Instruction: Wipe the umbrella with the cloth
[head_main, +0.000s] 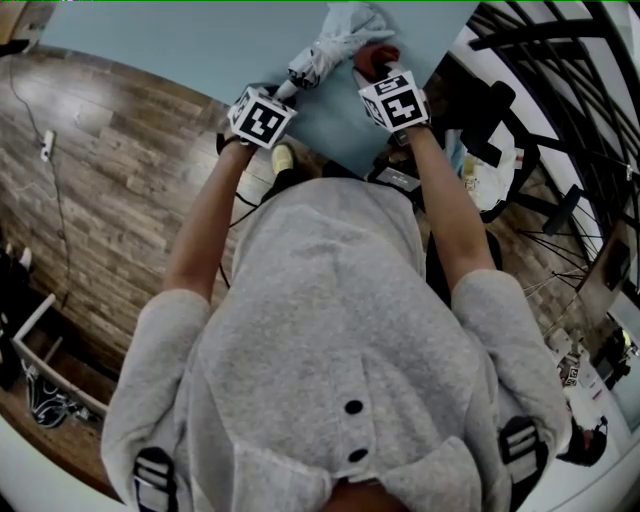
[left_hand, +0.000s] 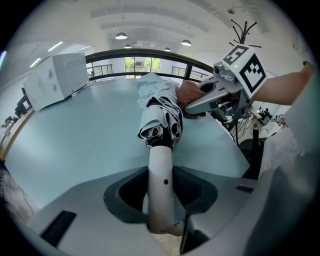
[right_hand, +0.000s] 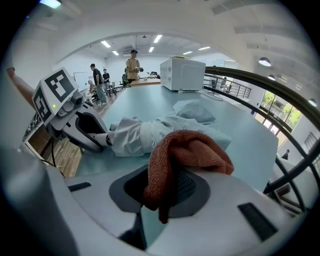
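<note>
At the near edge of the pale blue counter (head_main: 190, 50), we see a person working two hand-held claws over a folded umbrella (head_main: 335, 38). The umbrella lies on the counter with its white handle (left_hand: 161, 167) pointing back toward the person. The left claw (left_hand: 161, 182) is clamped on that handle, a jaw on either side of it. The right claw (right_hand: 167, 192) grips a rust-red knitted cloth (right_hand: 189, 152), which bunches up over the jaws. From the left gripper view, we find the cloth touching the right side of the folded canopy (left_hand: 159, 112), just beyond the handle. A white box (right_hand: 182, 73) stands farther back on the counter, well apart from the umbrella.
</note>
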